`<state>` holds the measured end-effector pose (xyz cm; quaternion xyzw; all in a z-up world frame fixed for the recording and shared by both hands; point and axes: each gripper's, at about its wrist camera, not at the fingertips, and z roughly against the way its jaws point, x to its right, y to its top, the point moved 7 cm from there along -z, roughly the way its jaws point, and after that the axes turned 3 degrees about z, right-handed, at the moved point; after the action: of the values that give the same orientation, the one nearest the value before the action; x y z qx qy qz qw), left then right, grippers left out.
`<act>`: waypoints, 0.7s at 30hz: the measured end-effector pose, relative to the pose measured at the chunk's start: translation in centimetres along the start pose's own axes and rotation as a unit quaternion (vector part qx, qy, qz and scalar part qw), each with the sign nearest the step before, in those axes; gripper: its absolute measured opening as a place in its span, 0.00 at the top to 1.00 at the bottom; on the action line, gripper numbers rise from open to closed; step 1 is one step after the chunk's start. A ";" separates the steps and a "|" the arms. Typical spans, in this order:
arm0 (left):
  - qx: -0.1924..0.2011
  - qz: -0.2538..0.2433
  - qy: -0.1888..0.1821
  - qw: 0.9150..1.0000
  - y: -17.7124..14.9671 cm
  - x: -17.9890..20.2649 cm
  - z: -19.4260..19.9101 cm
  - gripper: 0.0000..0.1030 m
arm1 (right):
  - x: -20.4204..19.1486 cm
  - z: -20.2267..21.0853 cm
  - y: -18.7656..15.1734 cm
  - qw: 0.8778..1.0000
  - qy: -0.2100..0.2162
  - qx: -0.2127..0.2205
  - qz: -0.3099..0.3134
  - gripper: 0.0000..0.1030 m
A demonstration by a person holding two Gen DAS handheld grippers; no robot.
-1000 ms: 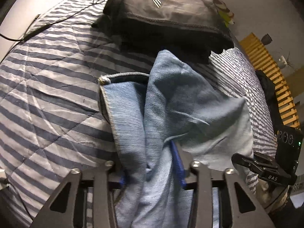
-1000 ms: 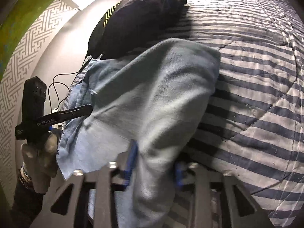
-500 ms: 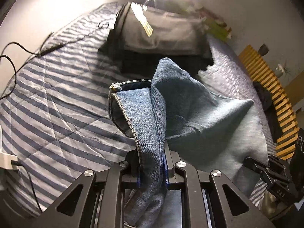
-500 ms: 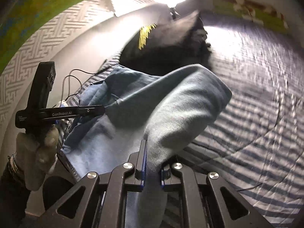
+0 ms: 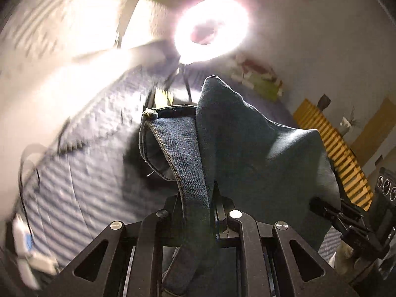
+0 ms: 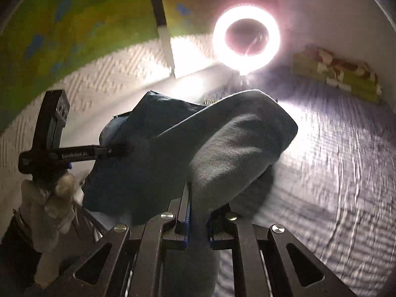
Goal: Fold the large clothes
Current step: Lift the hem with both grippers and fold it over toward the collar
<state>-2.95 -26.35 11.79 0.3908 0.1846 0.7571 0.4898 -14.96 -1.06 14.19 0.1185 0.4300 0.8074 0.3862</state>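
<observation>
Denim jeans [image 5: 259,153] are pinched tight in both your left gripper [image 5: 198,212] and right gripper [image 6: 199,222], draping ahead of each.

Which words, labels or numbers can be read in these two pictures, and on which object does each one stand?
"GenRobot.AI": white letters on the side of the left gripper, seen in the right wrist view.
The right gripper shows no legible marking in the left wrist view.
The jeans show no label.

"GenRobot.AI" on left gripper [image 6: 118,151]
</observation>
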 end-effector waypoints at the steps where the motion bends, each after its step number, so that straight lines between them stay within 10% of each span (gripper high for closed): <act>1: 0.008 -0.006 0.004 1.000 1.5 0.1 0.0 0.84 | 0.2 -0.2 1.1 1.000 -0.001 0.008 0.002 0.91; 12: 0.038 -0.007 0.015 0.999 13.6 -1.0 -7.3 0.84 | 5.4 -7.0 12.3 0.998 -0.014 0.053 0.010 0.91; 21: -0.002 0.009 0.028 1.000 16.2 -5.3 -17.6 0.84 | 11.2 -16.9 13.3 0.999 -0.031 0.011 0.006 0.91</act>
<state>-25.07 -36.57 9.36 0.3701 0.1937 0.7724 0.4784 -38.28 -7.57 12.86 0.1498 0.4259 0.8011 0.3930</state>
